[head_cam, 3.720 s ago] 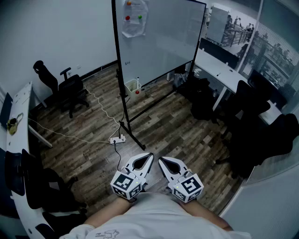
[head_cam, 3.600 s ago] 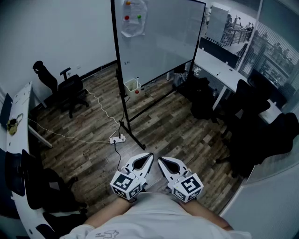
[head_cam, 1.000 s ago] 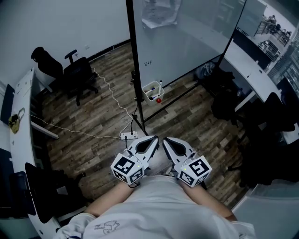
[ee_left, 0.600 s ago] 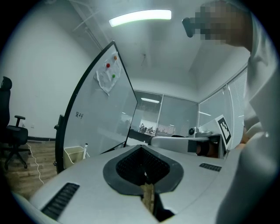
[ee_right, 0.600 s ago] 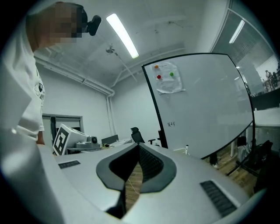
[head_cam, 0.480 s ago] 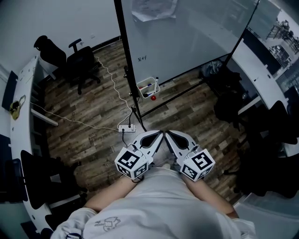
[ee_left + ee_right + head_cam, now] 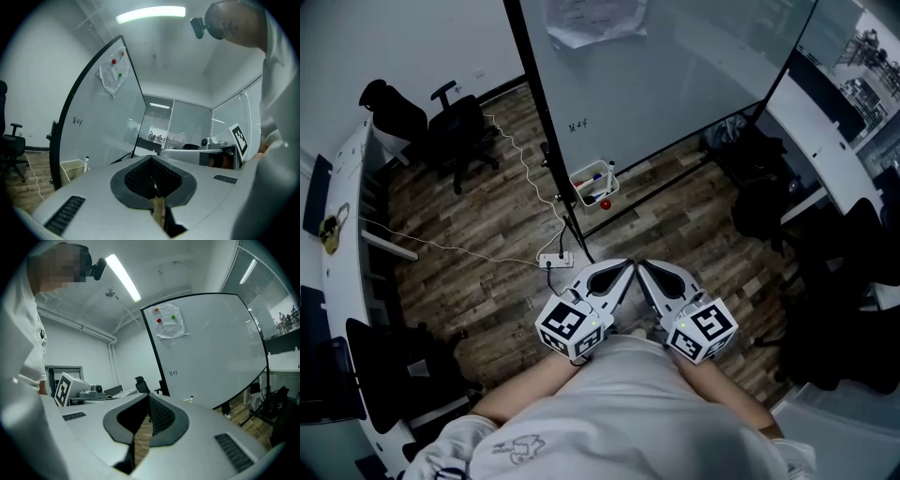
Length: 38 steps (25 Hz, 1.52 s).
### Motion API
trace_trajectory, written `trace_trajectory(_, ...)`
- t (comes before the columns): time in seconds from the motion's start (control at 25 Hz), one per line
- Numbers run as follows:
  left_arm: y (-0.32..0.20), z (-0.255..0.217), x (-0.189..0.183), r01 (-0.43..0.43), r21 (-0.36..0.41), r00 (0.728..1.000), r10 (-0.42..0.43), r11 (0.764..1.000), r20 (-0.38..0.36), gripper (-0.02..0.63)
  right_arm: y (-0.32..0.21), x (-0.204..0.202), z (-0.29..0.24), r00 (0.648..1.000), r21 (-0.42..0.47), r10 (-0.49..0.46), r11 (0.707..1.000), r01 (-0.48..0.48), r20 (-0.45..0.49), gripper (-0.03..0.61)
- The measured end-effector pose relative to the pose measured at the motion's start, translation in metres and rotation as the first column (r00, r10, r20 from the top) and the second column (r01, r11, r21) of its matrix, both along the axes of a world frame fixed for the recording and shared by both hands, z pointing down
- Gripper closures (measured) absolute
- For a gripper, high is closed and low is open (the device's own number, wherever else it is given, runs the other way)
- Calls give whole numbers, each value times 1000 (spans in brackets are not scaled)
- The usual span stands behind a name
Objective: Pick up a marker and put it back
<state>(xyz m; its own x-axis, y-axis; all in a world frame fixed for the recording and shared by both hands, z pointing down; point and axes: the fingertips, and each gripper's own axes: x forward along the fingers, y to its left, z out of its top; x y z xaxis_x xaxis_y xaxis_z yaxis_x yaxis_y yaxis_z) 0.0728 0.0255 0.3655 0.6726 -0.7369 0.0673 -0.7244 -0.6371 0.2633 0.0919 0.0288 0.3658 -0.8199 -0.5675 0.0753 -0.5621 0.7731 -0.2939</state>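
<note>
The left gripper (image 7: 615,273) and the right gripper (image 7: 652,273) are held side by side in front of the person's body, tips nearly touching each other. In the left gripper view the 2 fingers (image 7: 84,192) are clenched together at the tip with nothing between them; only a thin strip of wooden floor (image 7: 487,234) shows through the slit behind the tip. The right gripper view shows the same: both fingers (image 7: 225,427) pressed together, clasping nothing.

The marker (image 7: 609,172) stands upright in a small white basket (image 7: 584,190) well ahead of both sets of fingertips, slightly to the left of them. The basket hangs low on the black post of a whiteboard (image 7: 675,75) that stands farther beyond the tips. At least 1 more pen lies inside the basket, and a small red thing (image 7: 605,203) sits just below its near edge. A power strip (image 7: 555,259) lies on the floor just left of the left gripper's tips, between them and the basket. An office chair (image 7: 459,131) stands far off to the left of the fingers.
</note>
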Motion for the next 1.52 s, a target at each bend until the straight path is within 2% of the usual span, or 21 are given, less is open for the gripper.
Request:
trace_trajectory(0.4, -58, -3, -29, -28, 13, 1000, 28, 1000, -2, 609, -55, -16, -1, 998, 8, 70, 998, -70, 0, 566)
trace_trajectory(0.6, -102, -13, -61, -32, 43, 999, 31, 999, 7, 609, -92, -34, -5, 993, 5, 120, 993, -120, 9, 566)
trace_trajectory(0.88, -142, -29, -96, -78, 93, 996, 74, 993, 44, 609, -131, -73, -21, 987, 23, 162, 987, -162, 21, 566)
trace_trajectory(1.08, -157, -18, -115, -110, 62, 994, 108, 992, 34, 609, -145, -90, -17, 982, 8, 188, 982, -188, 6, 566)
trace_trajectory(1.32, -174, 0, -128, -99, 15, 995, 99, 995, 21, 609, -164, -101, -3, 984, -26, 179, 983, -179, -18, 566)
trace_trajectory(1.52, -191, -2, -132, -61, 41, 997, 59, 997, 50, 609, -189, -99, -2, 986, -44, 168, 985, -167, 5, 566)
